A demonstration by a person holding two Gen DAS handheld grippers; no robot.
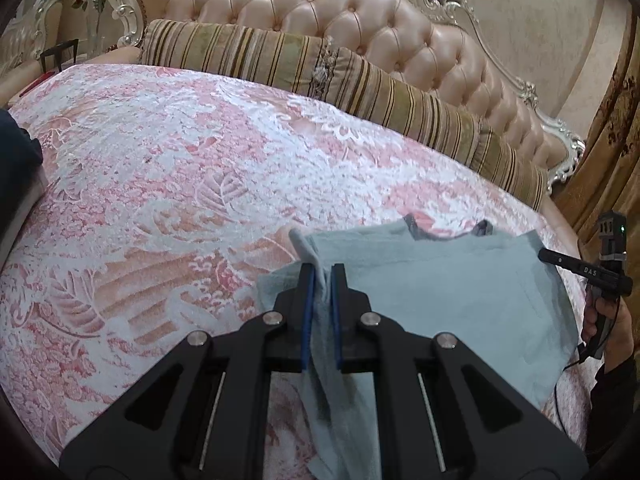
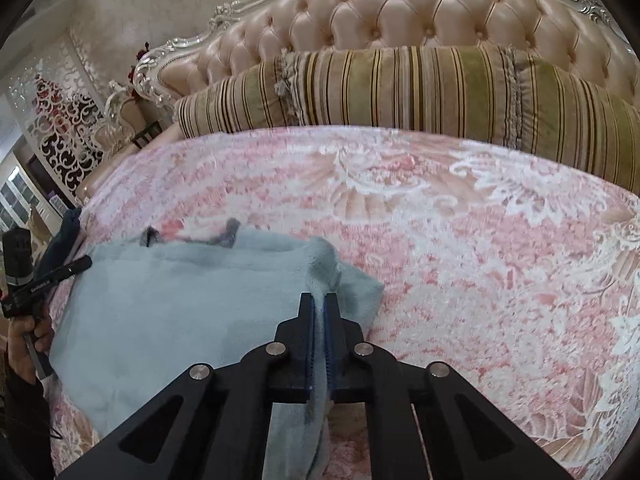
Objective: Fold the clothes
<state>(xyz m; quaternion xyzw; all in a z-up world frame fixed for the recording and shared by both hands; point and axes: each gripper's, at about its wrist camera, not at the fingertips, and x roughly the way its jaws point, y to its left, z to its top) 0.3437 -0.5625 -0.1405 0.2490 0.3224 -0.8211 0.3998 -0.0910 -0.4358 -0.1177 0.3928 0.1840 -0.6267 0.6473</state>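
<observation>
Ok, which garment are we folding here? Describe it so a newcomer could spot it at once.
Start at the big bed with the pink floral bedspread and tufted headboard. At its near edge lies a pale blue fleece garment, with the left gripper and right gripper each shut on one side. It is the only plain, pale blue thing there, with grey trim at the neck.

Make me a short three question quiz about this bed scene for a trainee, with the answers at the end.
1. True or false: the left gripper is shut on the light blue garment.
2. What does the garment lie on? A) bare floor B) pink patterned bedspread C) wooden desk
3. Fill in: the right gripper pinches a ___ of cloth between its blue pads.

Key: 1 true. 2 B. 3 fold.
</observation>
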